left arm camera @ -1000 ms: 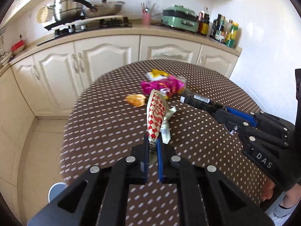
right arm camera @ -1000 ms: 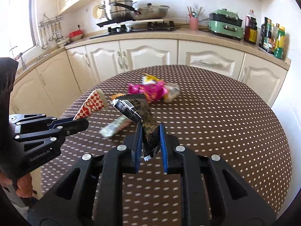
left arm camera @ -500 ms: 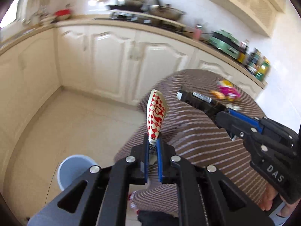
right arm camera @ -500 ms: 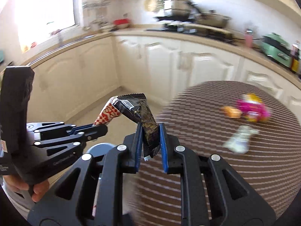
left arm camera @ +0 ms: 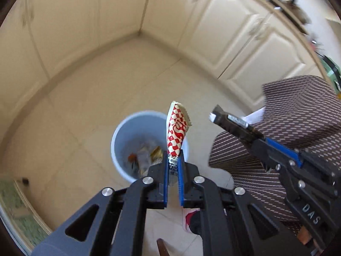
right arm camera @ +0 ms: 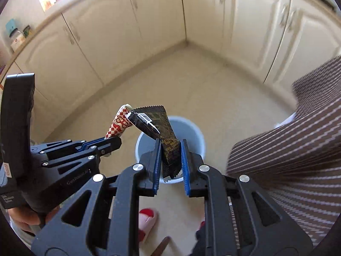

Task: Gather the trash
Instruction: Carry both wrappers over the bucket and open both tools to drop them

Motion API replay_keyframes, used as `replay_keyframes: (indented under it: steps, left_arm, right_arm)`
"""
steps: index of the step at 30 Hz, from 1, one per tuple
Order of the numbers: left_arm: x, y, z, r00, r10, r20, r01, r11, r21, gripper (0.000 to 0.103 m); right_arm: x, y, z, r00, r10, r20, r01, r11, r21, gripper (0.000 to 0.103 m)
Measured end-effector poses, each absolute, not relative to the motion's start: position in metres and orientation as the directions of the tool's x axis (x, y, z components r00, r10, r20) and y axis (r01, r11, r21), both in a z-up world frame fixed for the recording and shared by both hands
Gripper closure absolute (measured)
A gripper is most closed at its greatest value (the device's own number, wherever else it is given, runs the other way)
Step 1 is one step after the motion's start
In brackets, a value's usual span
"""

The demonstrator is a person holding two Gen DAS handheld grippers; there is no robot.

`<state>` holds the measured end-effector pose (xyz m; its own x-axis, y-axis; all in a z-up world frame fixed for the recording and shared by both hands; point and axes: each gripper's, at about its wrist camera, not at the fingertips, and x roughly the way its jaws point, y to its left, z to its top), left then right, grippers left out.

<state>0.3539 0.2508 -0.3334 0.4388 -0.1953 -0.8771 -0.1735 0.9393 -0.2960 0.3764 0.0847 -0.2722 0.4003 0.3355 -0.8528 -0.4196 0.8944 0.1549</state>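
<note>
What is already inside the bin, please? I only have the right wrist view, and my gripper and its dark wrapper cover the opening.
Observer: The left wrist view looks down into the pale blue bin. A few crumpled wrappers lie at its bottom, and it is far from full.
Operator: Thank you. Is the left gripper firmly on its wrapper?
Observer: Yes. Seen from its own camera, the left gripper is shut on the printed end of the red-checked wrapper, which stands up in front of the bin's opening.
Operator: Is anything on the floor on that side?
Observer: A green mat lies at the frame's lower left edge, apart from the bin.
</note>
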Motion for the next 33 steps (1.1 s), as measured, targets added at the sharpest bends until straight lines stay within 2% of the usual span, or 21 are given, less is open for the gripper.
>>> replay_keyframes:
  steps: [5, 9, 10, 11, 14, 33]
  left_arm:
    - [0.378, 0.266, -0.385, 0.399, -0.22, -0.89, -0.212, 0.922, -0.323, 0.096]
    - [0.39, 0.27, -0.407, 0.389, -0.252, -0.886, -0.207, 0.913, -0.351, 0.093]
    - [0.391, 0.27, -0.41, 0.392, -0.256, -0.884, -0.213, 0.909, -0.358, 0.086]
    - [0.395, 0.272, -0.413, 0.4, -0.259, -0.879, -0.222, 0.903, -0.368, 0.073]
    - [0.396, 0.278, -0.42, 0.412, -0.249, -0.877, -0.239, 0.899, -0.368, 0.05]
    - [0.386, 0.293, -0.429, 0.38, -0.204, -0.902, -0.316, 0.888, -0.334, 0.049]
  right_arm:
    - [0.4, 0.106, -0.324, 0.334, 0.306, -0.892, -0.4, 0.902, 0.16, 0.086]
    - [0.414, 0.11, -0.351, 0.316, 0.293, -0.902, -0.364, 0.916, 0.17, 0.086]
    - [0.418, 0.11, -0.356, 0.313, 0.287, -0.905, -0.358, 0.919, 0.168, 0.086]
    - [0.418, 0.109, -0.358, 0.311, 0.286, -0.906, -0.352, 0.92, 0.17, 0.086]
    - [0.419, 0.11, -0.368, 0.302, 0.281, -0.911, -0.341, 0.924, 0.172, 0.085]
    - [0.425, 0.136, -0.386, 0.286, 0.282, -0.916, -0.325, 0.928, 0.184, 0.085]
